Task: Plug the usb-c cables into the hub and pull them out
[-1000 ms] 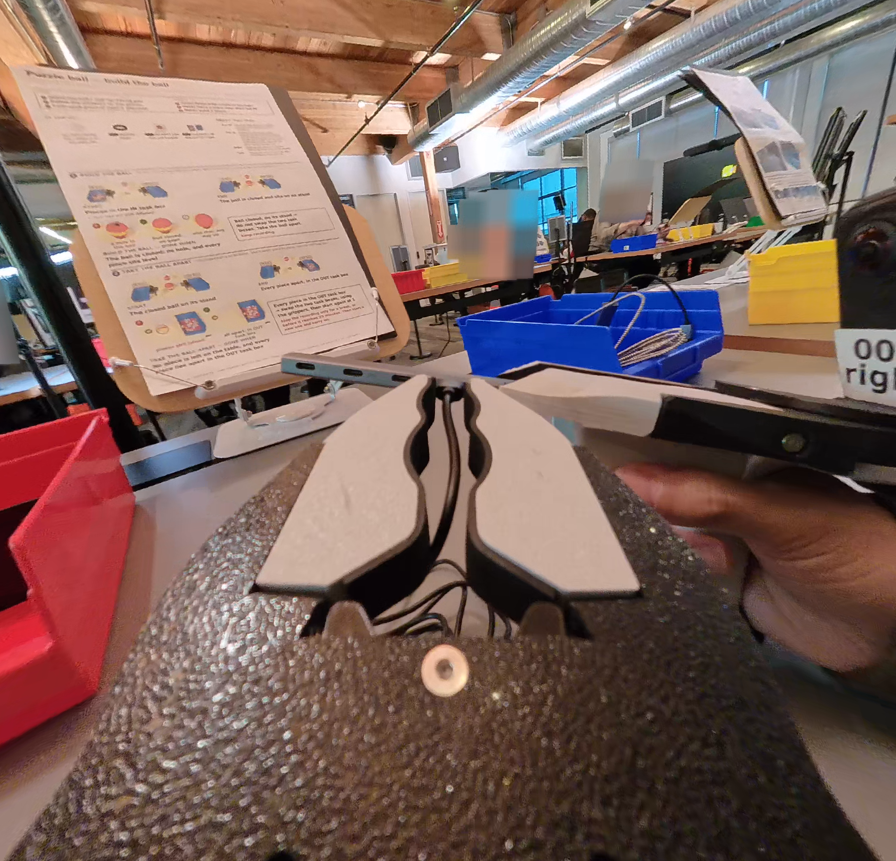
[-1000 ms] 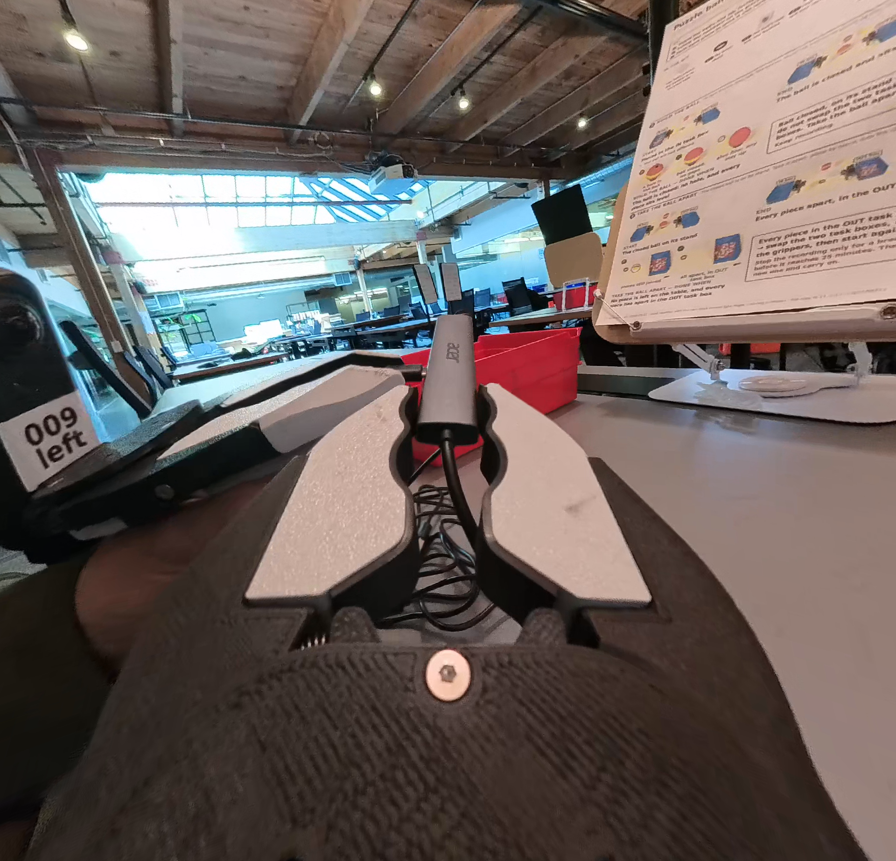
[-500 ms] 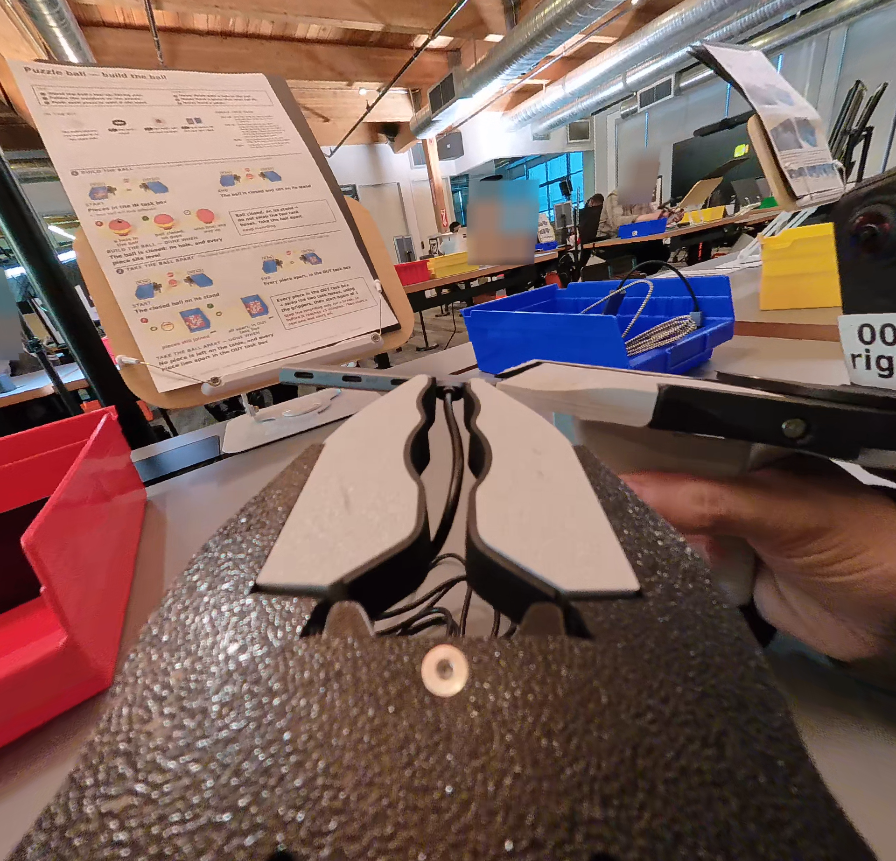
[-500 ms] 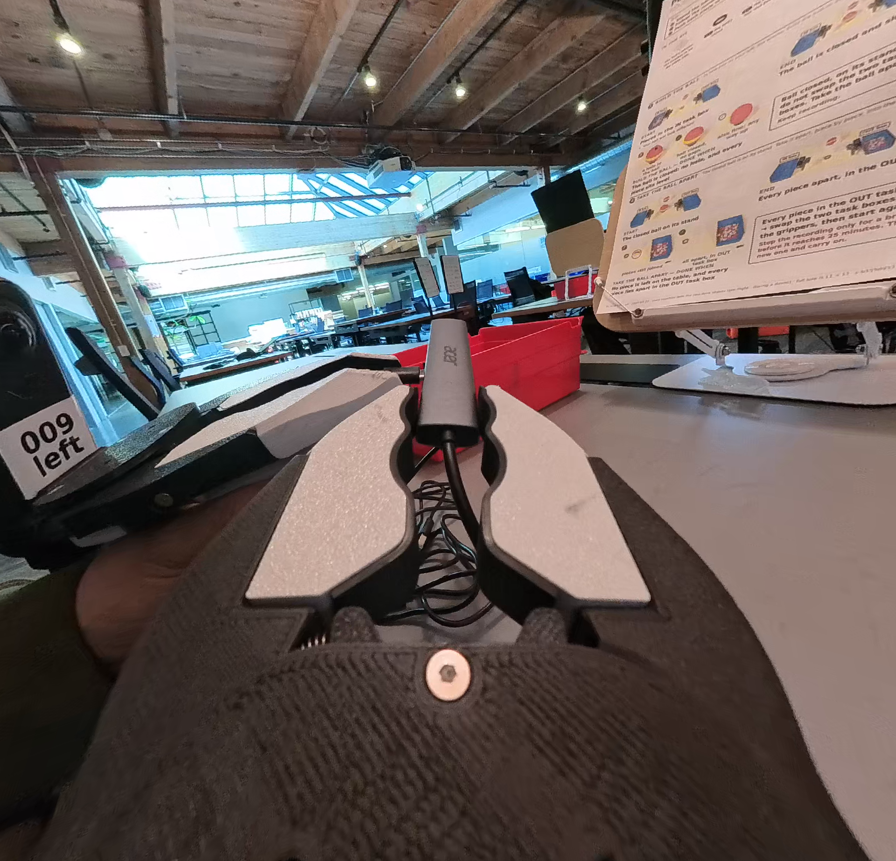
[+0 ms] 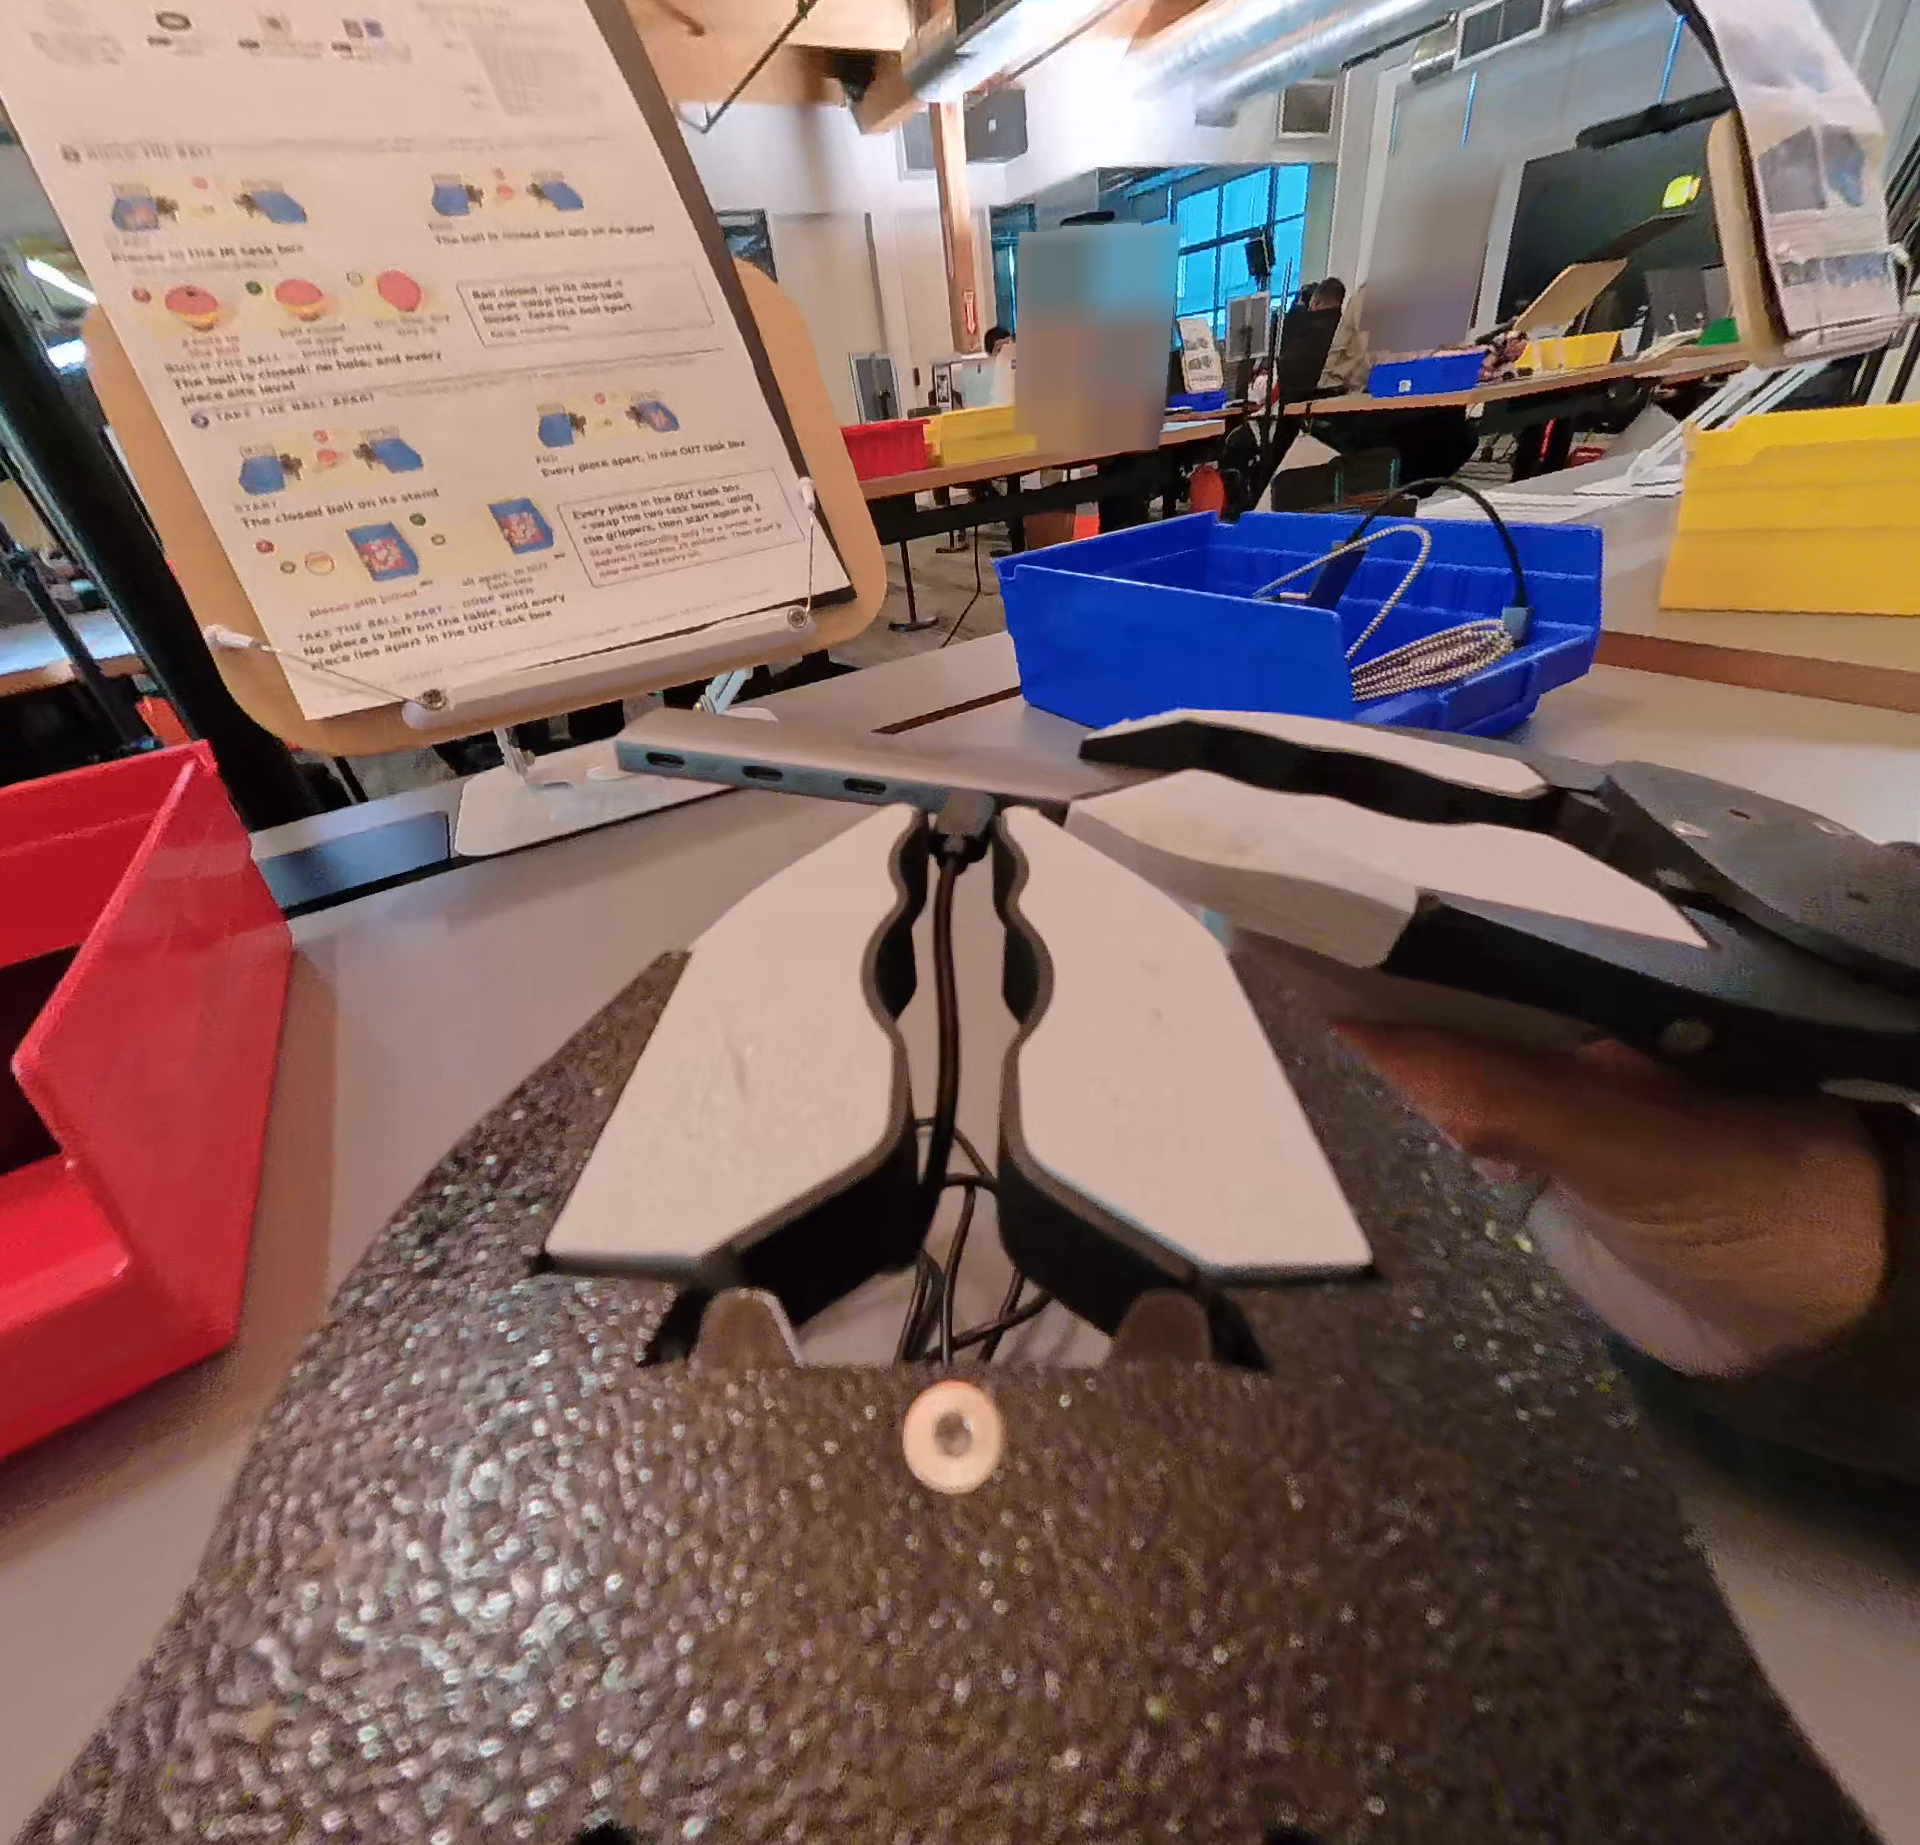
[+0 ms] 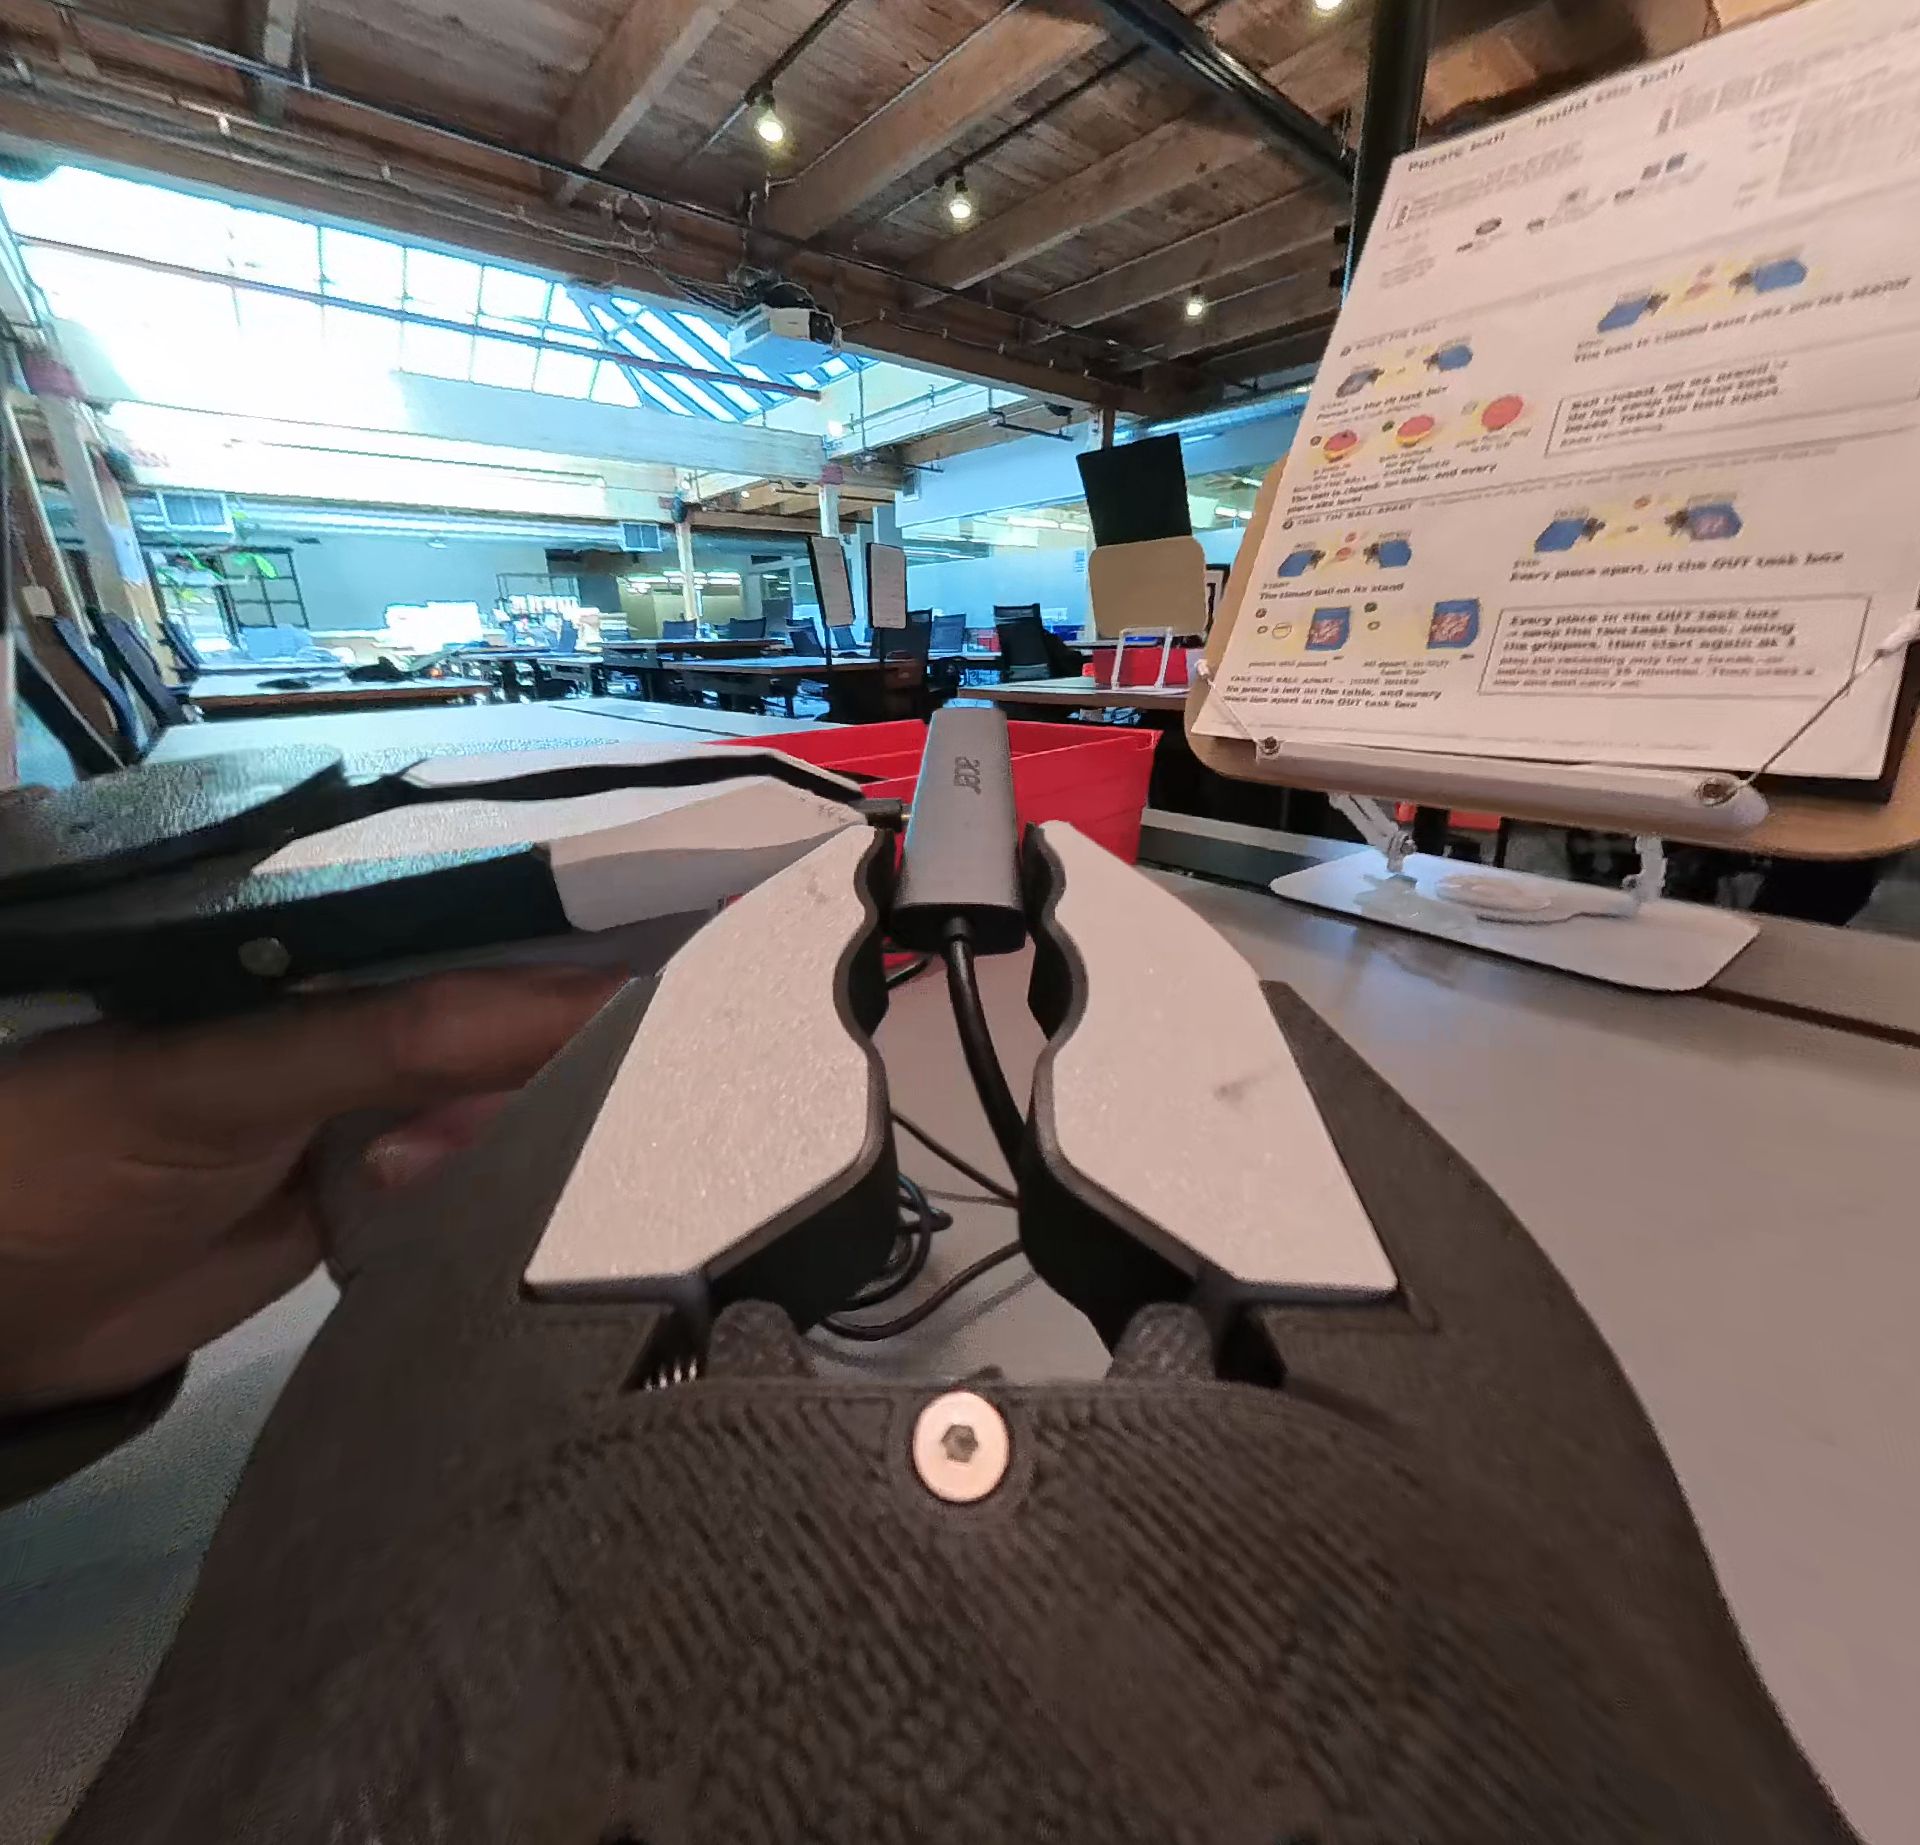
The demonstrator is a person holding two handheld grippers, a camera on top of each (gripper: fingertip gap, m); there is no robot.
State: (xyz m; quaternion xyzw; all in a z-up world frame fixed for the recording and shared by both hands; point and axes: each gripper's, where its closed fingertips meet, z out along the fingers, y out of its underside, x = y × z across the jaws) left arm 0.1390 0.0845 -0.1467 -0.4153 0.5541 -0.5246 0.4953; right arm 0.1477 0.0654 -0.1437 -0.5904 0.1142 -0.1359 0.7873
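A grey USB-C hub (image 5: 831, 761) is held level above the table, with several ports along its near side. My right gripper (image 6: 958, 839) is shut on the hub (image 6: 961, 808) near its cable end, and it reaches in from the right in the left wrist view (image 5: 1086, 777). My left gripper (image 5: 956, 831) is shut on a black USB-C cable plug (image 5: 966, 814) that meets a port on the hub's side. I cannot tell how deep the plug sits. The left gripper comes from the left in the right wrist view (image 6: 847, 803).
A red bin (image 5: 125, 1016) stands at the left. A blue bin (image 5: 1164, 621) with braided cables and a yellow bin (image 5: 1787, 517) stand behind. An instruction sheet on a stand (image 5: 416, 341) is at the back. Loose black cable (image 6: 914, 1234) lies on the grey table (image 6: 1558, 1172).
Both grippers have tilted and shifted a little with the hub and cable still in them. More of the plug now shows past my left fingertips at the hub's side.
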